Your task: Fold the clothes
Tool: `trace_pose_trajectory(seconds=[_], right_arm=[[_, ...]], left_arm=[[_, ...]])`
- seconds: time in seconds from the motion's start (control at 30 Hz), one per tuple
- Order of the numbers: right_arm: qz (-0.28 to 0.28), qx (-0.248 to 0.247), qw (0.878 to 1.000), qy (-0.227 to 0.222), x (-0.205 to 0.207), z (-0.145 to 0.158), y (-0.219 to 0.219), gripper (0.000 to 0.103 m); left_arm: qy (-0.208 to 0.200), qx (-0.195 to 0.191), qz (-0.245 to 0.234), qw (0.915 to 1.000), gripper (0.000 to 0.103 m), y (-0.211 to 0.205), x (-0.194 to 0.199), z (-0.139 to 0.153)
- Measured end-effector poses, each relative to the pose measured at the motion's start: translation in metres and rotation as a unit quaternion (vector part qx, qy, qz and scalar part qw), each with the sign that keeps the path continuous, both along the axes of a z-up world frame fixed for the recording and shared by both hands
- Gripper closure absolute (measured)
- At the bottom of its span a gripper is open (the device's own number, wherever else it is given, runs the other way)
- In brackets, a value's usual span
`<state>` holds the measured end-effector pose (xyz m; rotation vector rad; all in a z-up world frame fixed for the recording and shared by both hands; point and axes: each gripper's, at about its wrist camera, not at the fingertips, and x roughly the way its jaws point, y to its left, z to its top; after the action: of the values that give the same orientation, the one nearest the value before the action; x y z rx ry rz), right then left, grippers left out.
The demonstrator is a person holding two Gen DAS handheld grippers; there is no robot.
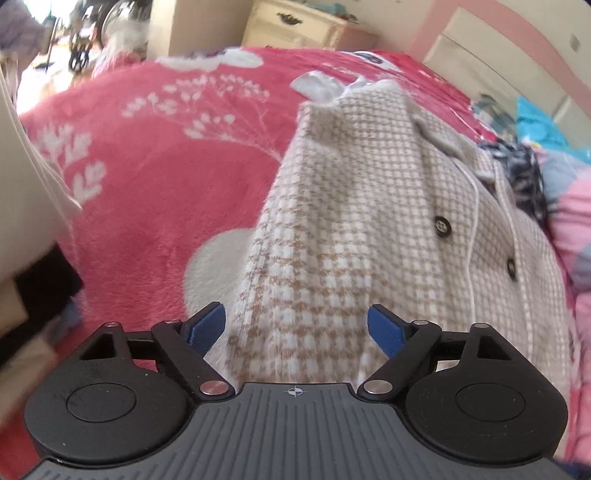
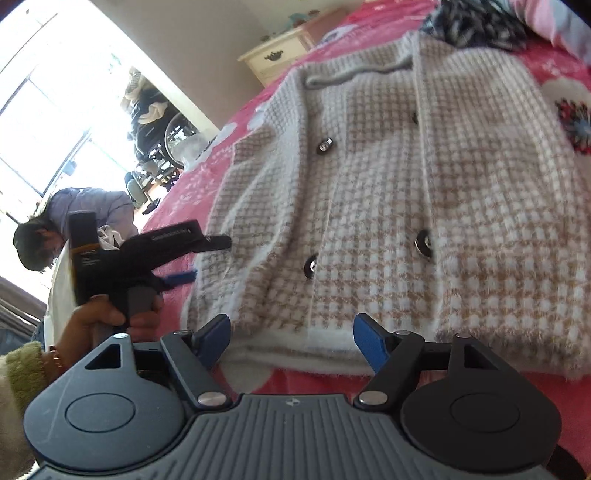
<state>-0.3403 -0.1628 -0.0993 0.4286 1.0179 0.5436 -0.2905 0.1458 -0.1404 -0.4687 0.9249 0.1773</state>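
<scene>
A fuzzy beige-and-white checked cardigan (image 1: 369,184) with dark buttons lies spread on a pink flowered blanket (image 1: 166,166). In the left wrist view my left gripper (image 1: 295,328) is open, its blue pads (image 1: 207,325) on either side of the cardigan's near side edge without pressing on it. The right wrist view shows the cardigan (image 2: 388,203) front side up, its white hem nearest. My right gripper (image 2: 291,341) is open, and the hem lies just beyond and between its fingers. The left gripper (image 2: 203,258), held by a hand (image 2: 99,317), sits at the cardigan's left edge.
A cream nightstand (image 2: 277,55) stands beyond the bed. A dark patterned garment (image 2: 476,26) and pink and blue bedding (image 1: 535,122) lie past the collar. A person in a purple jacket (image 2: 85,210) bends over at the left, near a wheelchair (image 2: 162,136).
</scene>
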Motion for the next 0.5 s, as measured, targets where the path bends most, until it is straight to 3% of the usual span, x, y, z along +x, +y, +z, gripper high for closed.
trace_pose_trajectory(seconds=[0.13, 0.3, 0.5], right_arm=[[-0.021, 0.045, 0.999, 0.019, 0.004, -0.006, -0.015, 0.027], [-0.034, 0.078, 0.996, 0.019, 0.005, -0.007, -0.021, 0.027], [-0.065, 0.109, 0.992, 0.020, 0.005, -0.007, -0.032, 0.027]], left_arm=[[0.023, -0.038, 0.020, 0.9988, 0.019, 0.007, 0.000, -0.010], [0.080, -0.064, 0.003, 0.9947, 0.026, -0.003, -0.016, -0.004], [0.074, -0.197, 0.096, 0.9729, 0.048, 0.016, -0.046, -0.010]])
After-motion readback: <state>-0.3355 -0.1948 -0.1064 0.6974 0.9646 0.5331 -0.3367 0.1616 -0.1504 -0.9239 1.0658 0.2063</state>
